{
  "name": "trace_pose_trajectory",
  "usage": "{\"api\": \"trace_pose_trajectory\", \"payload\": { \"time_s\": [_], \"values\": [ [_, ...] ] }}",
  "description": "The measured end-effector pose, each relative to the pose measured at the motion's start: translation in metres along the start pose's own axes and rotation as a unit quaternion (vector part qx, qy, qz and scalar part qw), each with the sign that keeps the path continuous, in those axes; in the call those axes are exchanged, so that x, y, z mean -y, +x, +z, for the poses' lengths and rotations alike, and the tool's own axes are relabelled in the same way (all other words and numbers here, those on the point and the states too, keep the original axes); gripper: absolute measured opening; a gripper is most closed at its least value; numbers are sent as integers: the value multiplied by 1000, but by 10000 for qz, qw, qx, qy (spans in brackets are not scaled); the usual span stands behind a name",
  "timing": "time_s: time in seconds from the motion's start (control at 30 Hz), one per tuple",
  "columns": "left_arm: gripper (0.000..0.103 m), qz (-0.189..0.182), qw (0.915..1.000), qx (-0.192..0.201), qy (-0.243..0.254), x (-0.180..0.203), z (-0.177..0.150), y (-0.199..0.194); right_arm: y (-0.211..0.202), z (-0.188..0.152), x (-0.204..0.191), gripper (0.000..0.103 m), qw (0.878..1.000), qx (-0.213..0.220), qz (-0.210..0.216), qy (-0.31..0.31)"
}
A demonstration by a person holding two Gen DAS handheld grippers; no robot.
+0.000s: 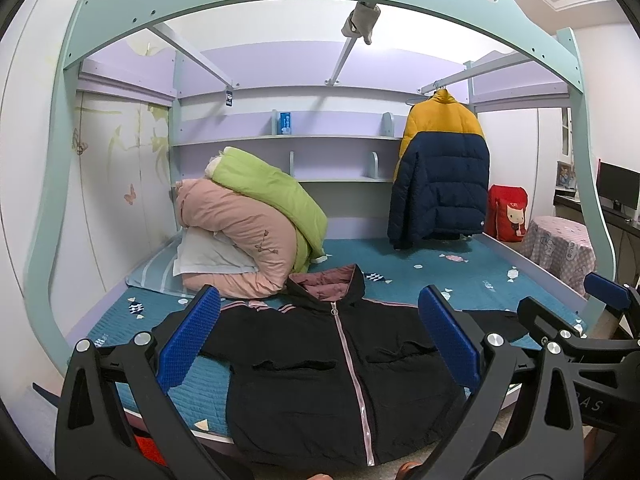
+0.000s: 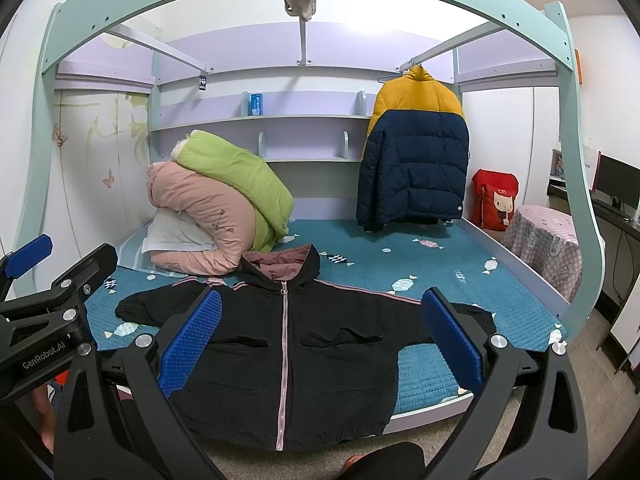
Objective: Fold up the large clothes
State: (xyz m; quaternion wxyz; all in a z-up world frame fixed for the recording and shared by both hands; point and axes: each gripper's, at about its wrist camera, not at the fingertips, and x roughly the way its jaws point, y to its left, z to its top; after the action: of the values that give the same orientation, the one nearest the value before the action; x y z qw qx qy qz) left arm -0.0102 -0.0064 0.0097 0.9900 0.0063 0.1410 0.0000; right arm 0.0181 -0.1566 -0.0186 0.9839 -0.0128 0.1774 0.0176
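A black hooded jacket (image 1: 316,376) with a pink zip lies face up, sleeves spread, on the teal bed sheet (image 1: 452,280); its hem hangs over the front edge. It also shows in the right wrist view (image 2: 288,360). My left gripper (image 1: 320,336) is open and empty, held above the jacket's front. My right gripper (image 2: 322,336) is open and empty, also above the jacket. Each gripper shows at the edge of the other's view: the right gripper (image 1: 576,308) and the left gripper (image 2: 44,264).
Rolled pink and green quilts (image 1: 248,224) on a pillow fill the bed's back left. A yellow and navy puffer jacket (image 1: 440,172) hangs at the back right. A covered stool (image 1: 560,252) and red cushion (image 1: 508,212) stand right of the bed. The bed frame arches overhead.
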Motion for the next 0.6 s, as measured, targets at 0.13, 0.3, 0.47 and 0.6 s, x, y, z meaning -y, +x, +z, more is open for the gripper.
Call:
{"api": "trace_pose_trajectory", "payload": {
  "time_s": [0.13,0.3,0.47,0.6],
  "values": [
    [99,-9,10000,-14,0,0,0,0,-1,-1,1,96,10000,2,-1,2],
    [99,-13,10000,-20,-7,0,0,0,0,0,1,96,10000,-2,3,1],
    [99,-31,10000,-52,-27,1,-1,1,0,0,0,96,10000,-5,-1,-3],
    [99,-41,10000,-55,-43,1,-1,1,-2,-2,0,96,10000,-3,-4,1]
  ]
}}
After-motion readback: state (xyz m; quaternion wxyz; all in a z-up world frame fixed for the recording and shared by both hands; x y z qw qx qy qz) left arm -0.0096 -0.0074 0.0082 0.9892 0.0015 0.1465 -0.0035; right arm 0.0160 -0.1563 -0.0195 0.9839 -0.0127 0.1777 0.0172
